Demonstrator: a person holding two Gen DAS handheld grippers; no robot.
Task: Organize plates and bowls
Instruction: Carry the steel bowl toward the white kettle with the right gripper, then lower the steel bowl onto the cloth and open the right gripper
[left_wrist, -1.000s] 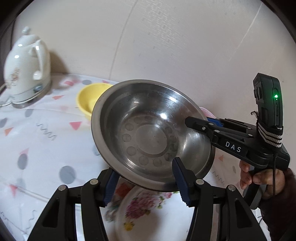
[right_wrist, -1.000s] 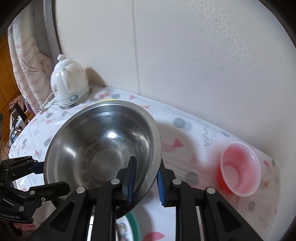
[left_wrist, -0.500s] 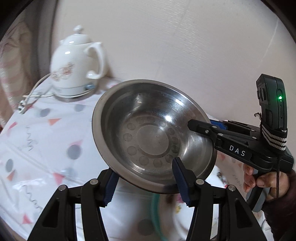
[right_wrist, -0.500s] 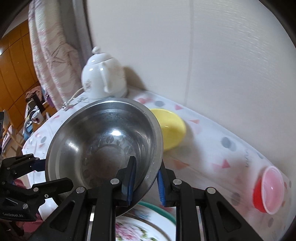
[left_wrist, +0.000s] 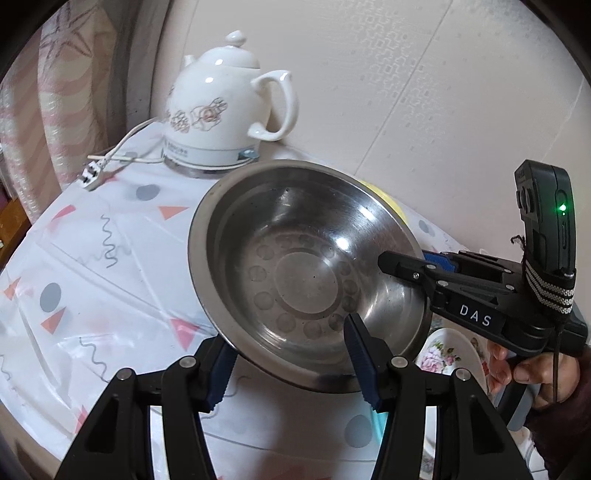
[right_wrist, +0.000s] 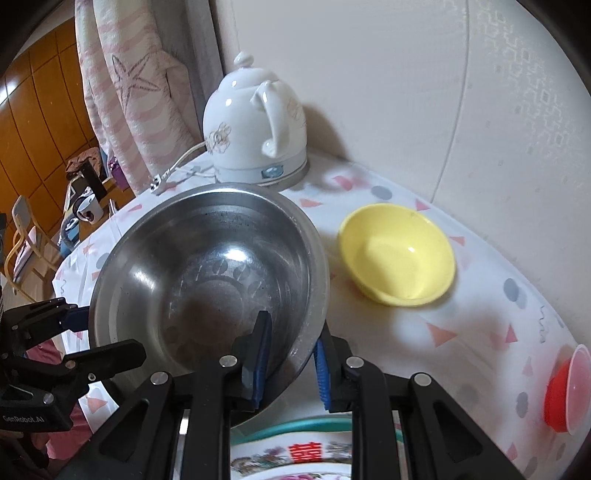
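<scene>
A steel bowl (left_wrist: 295, 266) hangs tilted above the table, held from two sides. My left gripper (left_wrist: 291, 362) is shut on its near rim, with one pad inside the bowl and the other under its outer wall. My right gripper (left_wrist: 406, 264) is shut on the opposite rim; in the right wrist view the right gripper (right_wrist: 290, 354) pinches the steel bowl (right_wrist: 207, 266) wall between its blue pads. The left gripper (right_wrist: 96, 336) shows there at the bowl's left edge. A yellow bowl (right_wrist: 399, 258) sits on the cloth to the right. A floral plate (right_wrist: 295, 446) lies below the steel bowl.
A white ceramic kettle (left_wrist: 225, 110) stands at the back by the wall, its cord and plug (left_wrist: 90, 173) lying on the patterned tablecloth (left_wrist: 92, 266). A red cup (right_wrist: 554, 398) sits at the far right. A curtain (right_wrist: 125, 88) hangs past the table's left end.
Both grippers have carried the steel bowl leftward along the table and a little lower. The kettle is now close behind it, the yellow bowl is to its right, and both grips are unchanged.
</scene>
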